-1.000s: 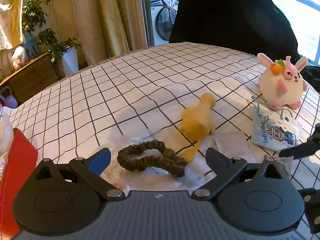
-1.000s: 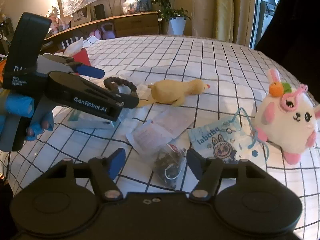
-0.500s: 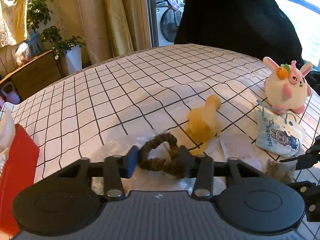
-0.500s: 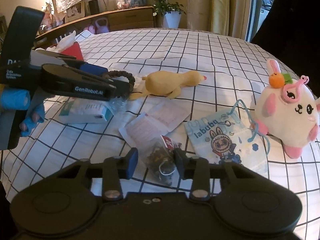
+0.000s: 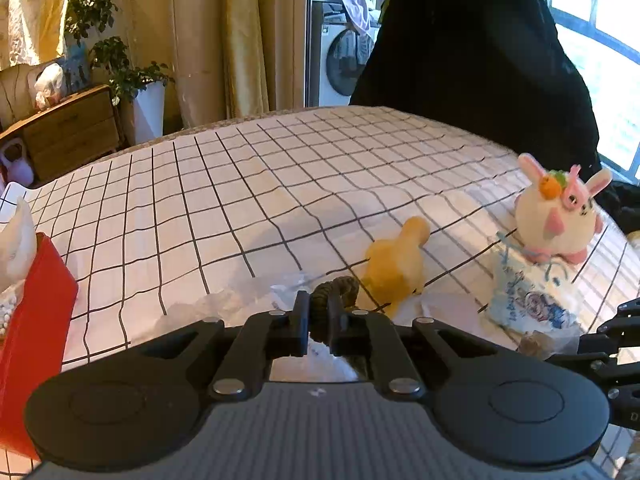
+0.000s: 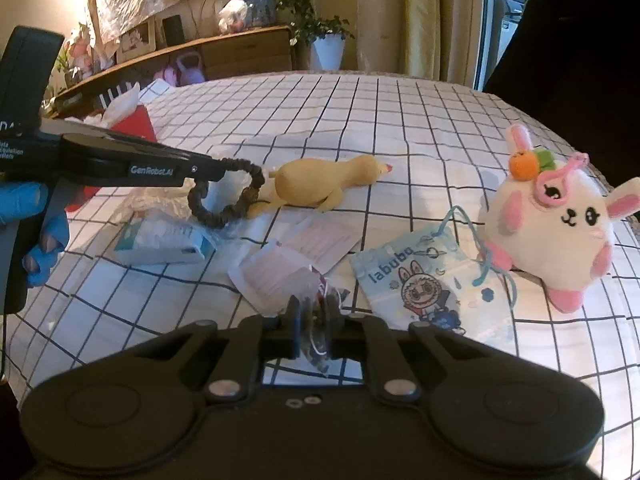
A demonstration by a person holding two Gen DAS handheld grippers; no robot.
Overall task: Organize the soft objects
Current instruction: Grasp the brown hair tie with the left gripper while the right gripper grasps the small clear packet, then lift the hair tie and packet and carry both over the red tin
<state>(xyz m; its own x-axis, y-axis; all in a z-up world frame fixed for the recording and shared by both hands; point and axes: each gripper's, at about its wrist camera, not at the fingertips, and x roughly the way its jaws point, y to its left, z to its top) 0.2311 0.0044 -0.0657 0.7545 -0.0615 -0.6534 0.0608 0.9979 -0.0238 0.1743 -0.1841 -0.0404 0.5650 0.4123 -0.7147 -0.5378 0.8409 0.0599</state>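
Red card shows on the tissue box (image 5: 30,320) far left of the left gripper (image 5: 319,314), white tissue poking from its top. That gripper, its side lettered "GenRobot.AI" in the right wrist view, has its jaws closing, pinched on a dark brown scrunchie (image 6: 230,196) whose loop hangs from the tips over a white and teal carton (image 6: 160,242). Just right of it lies a yellow rubber chicken (image 6: 320,186) on the checked tablecloth (image 5: 240,200). The right gripper (image 6: 314,320) has its jaws closing too, nipped on a small clear plastic bag (image 6: 318,340) with dark bits inside, paper slips (image 6: 296,256) just ahead. To its right lies a pale blue drawstring pouch (image 6: 420,280) printed "labubu", then a white and pink bunny plush (image 6: 556,228).
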